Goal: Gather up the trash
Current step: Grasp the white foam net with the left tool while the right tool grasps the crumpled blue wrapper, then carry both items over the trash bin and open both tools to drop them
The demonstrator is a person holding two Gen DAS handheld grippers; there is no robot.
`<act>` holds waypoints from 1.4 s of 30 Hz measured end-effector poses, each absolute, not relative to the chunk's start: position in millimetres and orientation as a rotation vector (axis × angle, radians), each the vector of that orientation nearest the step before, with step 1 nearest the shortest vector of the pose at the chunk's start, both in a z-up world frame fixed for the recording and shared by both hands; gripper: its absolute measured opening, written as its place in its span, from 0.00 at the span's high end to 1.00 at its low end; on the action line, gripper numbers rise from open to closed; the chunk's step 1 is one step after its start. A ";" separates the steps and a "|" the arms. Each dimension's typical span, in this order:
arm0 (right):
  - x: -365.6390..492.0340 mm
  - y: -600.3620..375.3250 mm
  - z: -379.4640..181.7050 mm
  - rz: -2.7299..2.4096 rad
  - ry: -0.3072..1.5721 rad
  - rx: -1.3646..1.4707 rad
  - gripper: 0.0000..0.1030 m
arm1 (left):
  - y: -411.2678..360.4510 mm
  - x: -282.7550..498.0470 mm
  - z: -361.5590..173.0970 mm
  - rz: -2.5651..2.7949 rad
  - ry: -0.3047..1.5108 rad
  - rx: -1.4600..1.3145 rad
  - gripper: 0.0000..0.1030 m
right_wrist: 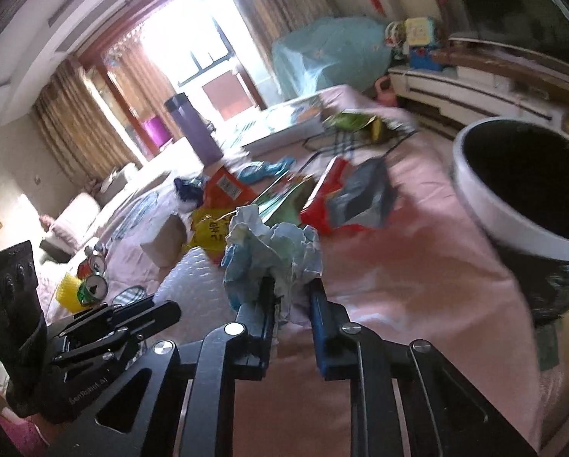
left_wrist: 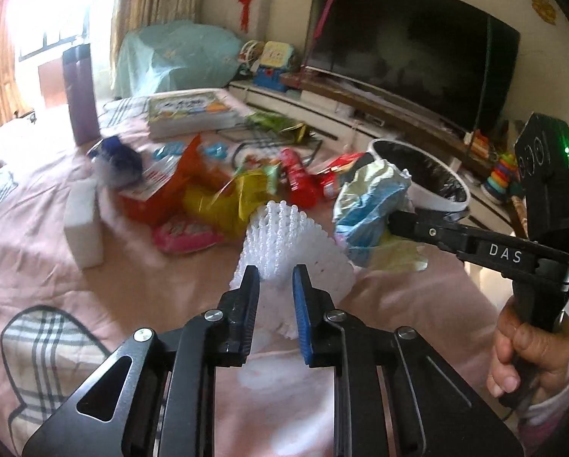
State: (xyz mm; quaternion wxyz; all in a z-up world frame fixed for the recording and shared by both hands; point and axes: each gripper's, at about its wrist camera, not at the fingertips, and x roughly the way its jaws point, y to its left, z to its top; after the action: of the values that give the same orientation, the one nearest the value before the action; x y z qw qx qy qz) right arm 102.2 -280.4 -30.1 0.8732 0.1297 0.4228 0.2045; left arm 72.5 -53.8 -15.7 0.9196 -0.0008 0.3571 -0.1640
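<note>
Trash on my pink cover, bin beside it

White foam net (left_wrist: 284, 243) lies between my left tongs; crumpled blue-white paper (right_wrist: 273, 251) sits pinched in my right ones. Wrappers (left_wrist: 223, 198) lie scattered behind, near the white bin (right_wrist: 520, 205).

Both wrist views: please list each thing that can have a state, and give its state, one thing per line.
Left hand-held gripper: closed on the white foam net.
Right hand-held gripper: closed on the crumpled blue-white paper.
Trash bin: open, lined with a black bag.
Television: screen dark.
Purple flask: upright, lid on.
Snack wrappers: loose on the pink cloth.
</note>
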 end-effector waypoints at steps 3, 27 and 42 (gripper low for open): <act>96.8 -300.7 -23.6 0.387 0.861 0.281 0.83 | -64.9 74.0 -10.0 -0.371 0.730 0.003 0.84; 106.6 -442.6 6.7 0.092 0.755 0.333 0.83 | -211.3 133.6 17.6 -0.562 0.707 0.110 0.84; 150.1 -472.0 1.2 0.051 0.789 0.301 0.82 | -261.5 187.4 11.8 -0.556 0.745 0.123 0.83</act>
State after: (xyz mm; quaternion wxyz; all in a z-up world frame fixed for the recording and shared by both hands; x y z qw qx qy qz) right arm 150.0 -472.0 1.2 0.9118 0.1459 0.3830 0.0249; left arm 187.4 -261.5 11.8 0.8921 0.0594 0.3588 -0.2680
